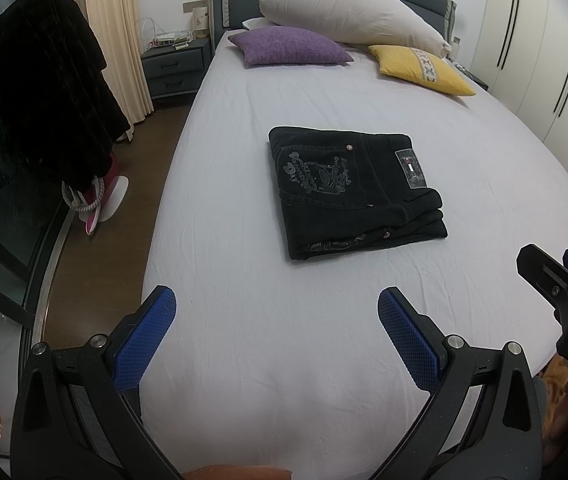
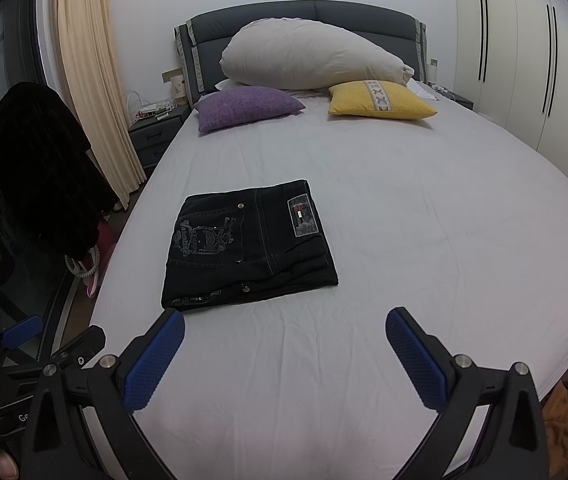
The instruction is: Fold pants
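Left wrist view shows the pants (image 1: 353,192) lying in a neat, small stack on the bed (image 1: 244,360), in the middle of the pale sheet. The folding looks done, I think. That may be why both tools hang back near the foot of the bed and touch nothing. The left gripper (image 1: 276,344) has its blue fingers (image 1: 148,340) spread wide, with nothing between them. The right gripper (image 2: 284,356) is spread wide too.

A back pocket faces up. It has pale stitched letters that look like "Vanities", but I am not sure. A small patch (image 2: 303,216) by the waist has a red and white mark, too tiny to read.
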Motion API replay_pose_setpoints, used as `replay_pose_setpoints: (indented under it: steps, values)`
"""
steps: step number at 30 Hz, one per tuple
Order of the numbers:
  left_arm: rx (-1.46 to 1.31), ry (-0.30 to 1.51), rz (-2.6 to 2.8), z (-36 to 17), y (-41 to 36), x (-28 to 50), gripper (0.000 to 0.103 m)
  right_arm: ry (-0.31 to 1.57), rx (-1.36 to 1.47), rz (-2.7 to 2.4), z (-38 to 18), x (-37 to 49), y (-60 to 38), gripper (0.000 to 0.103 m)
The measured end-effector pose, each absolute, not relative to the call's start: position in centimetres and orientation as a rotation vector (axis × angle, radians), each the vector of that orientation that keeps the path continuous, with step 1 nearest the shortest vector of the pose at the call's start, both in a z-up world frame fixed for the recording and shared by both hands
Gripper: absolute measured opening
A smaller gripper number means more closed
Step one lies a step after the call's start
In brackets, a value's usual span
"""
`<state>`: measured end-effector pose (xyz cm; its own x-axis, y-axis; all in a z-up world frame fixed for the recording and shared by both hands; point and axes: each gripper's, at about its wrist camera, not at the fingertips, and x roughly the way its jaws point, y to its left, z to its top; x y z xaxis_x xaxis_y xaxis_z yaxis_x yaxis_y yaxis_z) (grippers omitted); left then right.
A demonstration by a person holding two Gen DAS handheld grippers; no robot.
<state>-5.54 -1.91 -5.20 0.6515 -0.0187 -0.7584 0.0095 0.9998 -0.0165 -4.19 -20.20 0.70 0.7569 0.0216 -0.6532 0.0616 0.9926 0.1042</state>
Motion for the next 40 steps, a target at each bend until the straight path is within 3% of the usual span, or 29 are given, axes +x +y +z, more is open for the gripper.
replay_pose_setpoints:
  steps: [40]
  values:
    - [-0.026,0.886,-0.014,-6.0,-1.5,-5.6,0.103,0.735,0.124,-0.006,-0.4,-4.9,-20.5,0.103]
